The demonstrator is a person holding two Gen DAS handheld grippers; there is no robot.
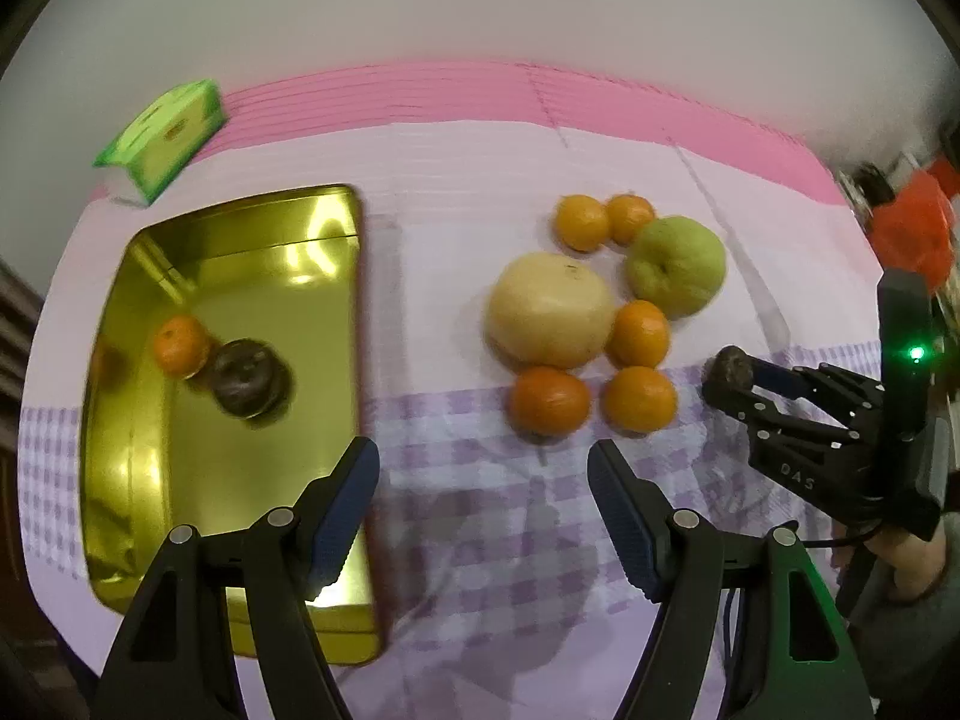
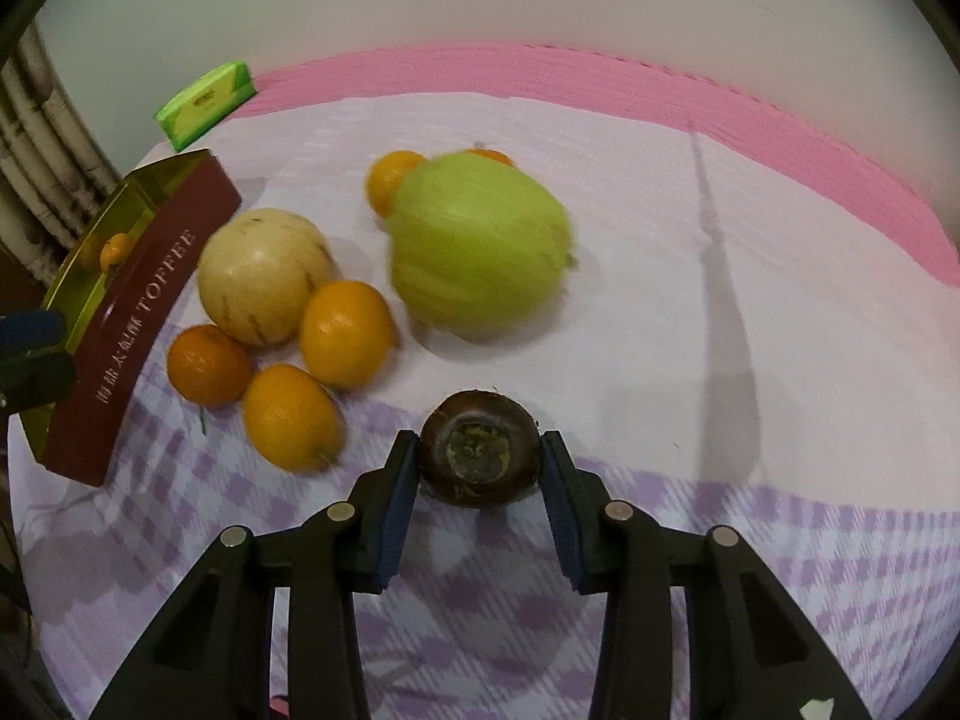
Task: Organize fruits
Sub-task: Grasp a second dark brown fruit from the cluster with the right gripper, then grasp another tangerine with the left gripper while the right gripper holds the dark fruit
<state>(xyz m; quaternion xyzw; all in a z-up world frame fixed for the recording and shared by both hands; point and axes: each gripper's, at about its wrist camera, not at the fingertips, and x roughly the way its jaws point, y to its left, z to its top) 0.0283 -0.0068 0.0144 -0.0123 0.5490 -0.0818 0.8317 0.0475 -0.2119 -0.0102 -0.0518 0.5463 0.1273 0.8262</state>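
Gripping a dark brown fruit [image 2: 478, 457] between my right gripper [image 2: 480, 468] pads, I hold it just above the checked cloth [image 2: 750, 540], its flat scarred end facing the camera. My left gripper [image 1: 483, 474] hangs with its jaws spread wide and nothing between them, over the cloth at the near right edge of the gold tin [image 1: 138, 468]. Inside the tin lie one orange [image 1: 180, 345] and a second dark fruit [image 1: 249, 378], touching each other. On the cloth to the right of the tin sits the loose cluster: a pale melon [image 2: 264, 276], a green fruit [image 2: 480, 246] and five more oranges around them, three in front and two behind. A green box [image 1: 168, 138] lies behind the tin, near the pink mat [image 2: 780, 114].
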